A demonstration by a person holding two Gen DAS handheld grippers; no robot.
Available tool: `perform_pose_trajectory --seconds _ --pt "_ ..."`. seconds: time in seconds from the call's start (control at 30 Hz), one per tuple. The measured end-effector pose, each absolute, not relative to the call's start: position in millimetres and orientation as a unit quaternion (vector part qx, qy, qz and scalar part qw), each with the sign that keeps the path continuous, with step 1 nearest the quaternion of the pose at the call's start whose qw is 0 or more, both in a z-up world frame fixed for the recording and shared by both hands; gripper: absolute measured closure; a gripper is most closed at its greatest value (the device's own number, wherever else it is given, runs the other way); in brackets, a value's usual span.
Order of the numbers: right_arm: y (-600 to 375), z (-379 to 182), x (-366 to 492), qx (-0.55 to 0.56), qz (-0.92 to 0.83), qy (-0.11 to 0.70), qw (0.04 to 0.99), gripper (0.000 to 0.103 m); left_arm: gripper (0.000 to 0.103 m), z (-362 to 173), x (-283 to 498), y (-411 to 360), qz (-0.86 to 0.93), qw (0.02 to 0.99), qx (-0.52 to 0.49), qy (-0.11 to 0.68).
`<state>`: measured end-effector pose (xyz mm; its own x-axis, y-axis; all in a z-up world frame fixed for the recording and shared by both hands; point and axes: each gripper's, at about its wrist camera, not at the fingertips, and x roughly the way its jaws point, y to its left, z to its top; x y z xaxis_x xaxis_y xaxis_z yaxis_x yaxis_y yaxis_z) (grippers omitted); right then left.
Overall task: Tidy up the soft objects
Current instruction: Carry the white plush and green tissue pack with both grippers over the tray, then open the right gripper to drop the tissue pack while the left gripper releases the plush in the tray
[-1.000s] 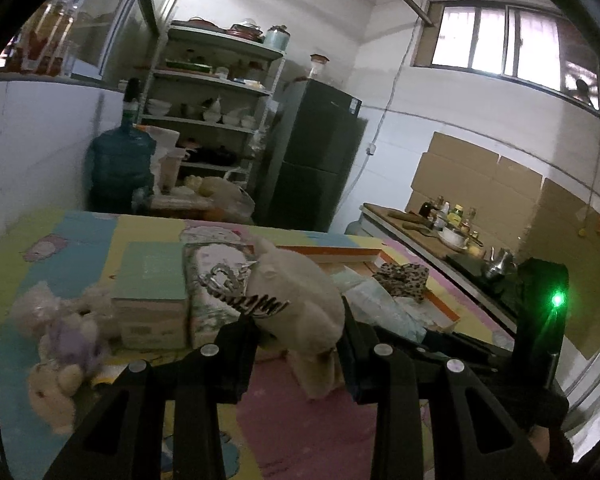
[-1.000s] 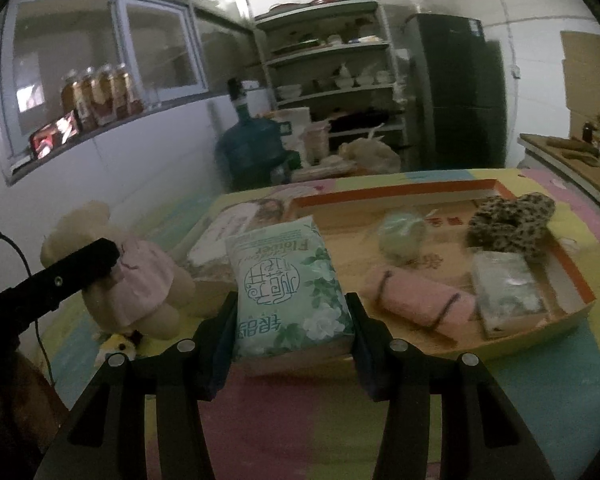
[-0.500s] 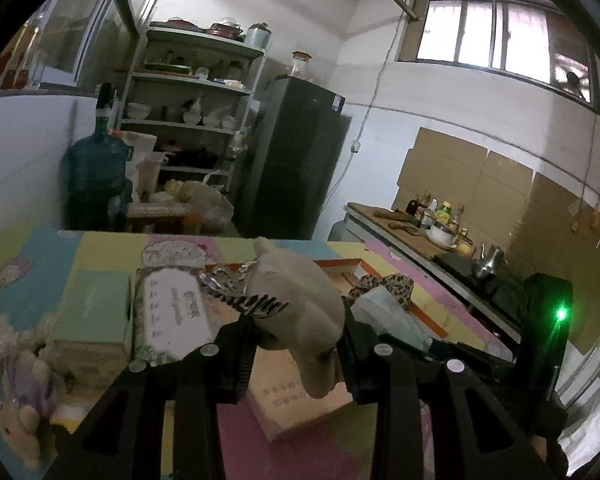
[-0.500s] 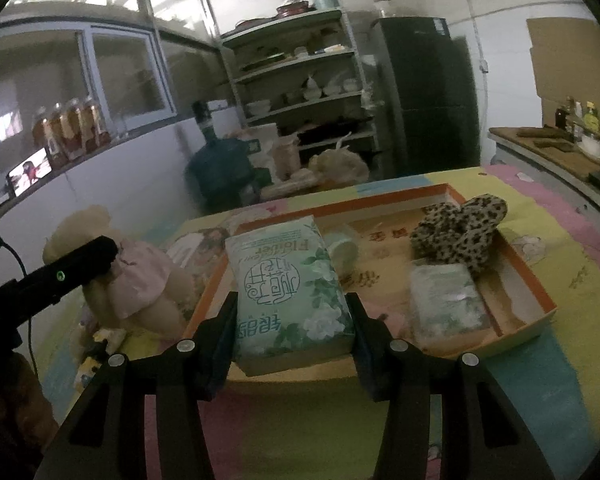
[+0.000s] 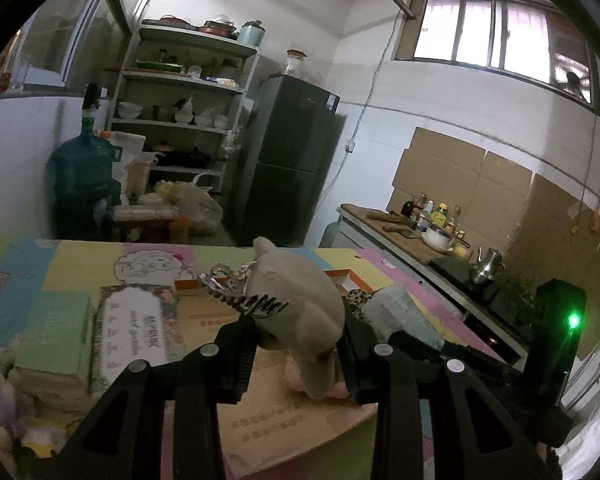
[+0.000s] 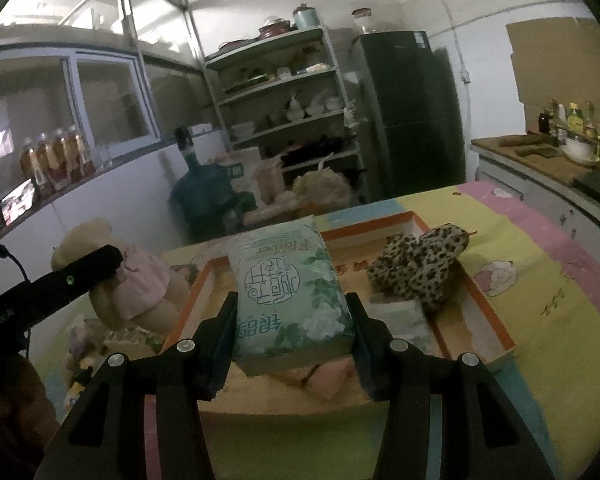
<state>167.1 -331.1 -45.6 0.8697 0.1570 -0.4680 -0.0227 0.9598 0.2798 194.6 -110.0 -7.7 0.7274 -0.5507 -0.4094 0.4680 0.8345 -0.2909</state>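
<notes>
My left gripper (image 5: 296, 354) is shut on a beige plush bear (image 5: 300, 304) in a pink dress and holds it above the near edge of the orange-rimmed cardboard tray (image 5: 284, 420). The bear also shows at the left of the right wrist view (image 6: 128, 276). My right gripper (image 6: 292, 344) is shut on a green tissue pack (image 6: 288, 292) and holds it over the tray (image 6: 488, 312). In the tray lie a leopard-print soft item (image 6: 424, 268), a clear plastic packet (image 6: 404, 320) and a pink rolled cloth (image 6: 328, 376).
Boxes (image 5: 56, 328) and a flowered pack (image 5: 134, 332) lie left of the tray on the colourful play mat (image 6: 540, 272). Small plush toys (image 5: 4, 412) sit at the far left. A water jug (image 5: 82, 184), shelves (image 5: 184, 108), a fridge (image 5: 288, 172) and a counter (image 5: 416, 240) stand behind.
Both grippers moved forward over the tray with their loads. The bear now hangs above the tray's near edge and the tissue pack is further over the tray.
</notes>
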Motion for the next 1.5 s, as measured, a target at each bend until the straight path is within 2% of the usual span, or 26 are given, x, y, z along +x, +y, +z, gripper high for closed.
perform_pose_trajectory --seconds 1.07,1.5 --pt "-370.7 -67.0 216.7 0.145 0.049 0.280 0.948 0.051 0.066 -59.7 278.4 -143.5 -0.206 0.905 -0.091 0.362" --pt "-363.1 -88.5 244.9 0.126 0.055 0.343 0.929 0.051 0.064 -78.7 293.0 -152.8 -0.215 0.885 -0.114 0.396"
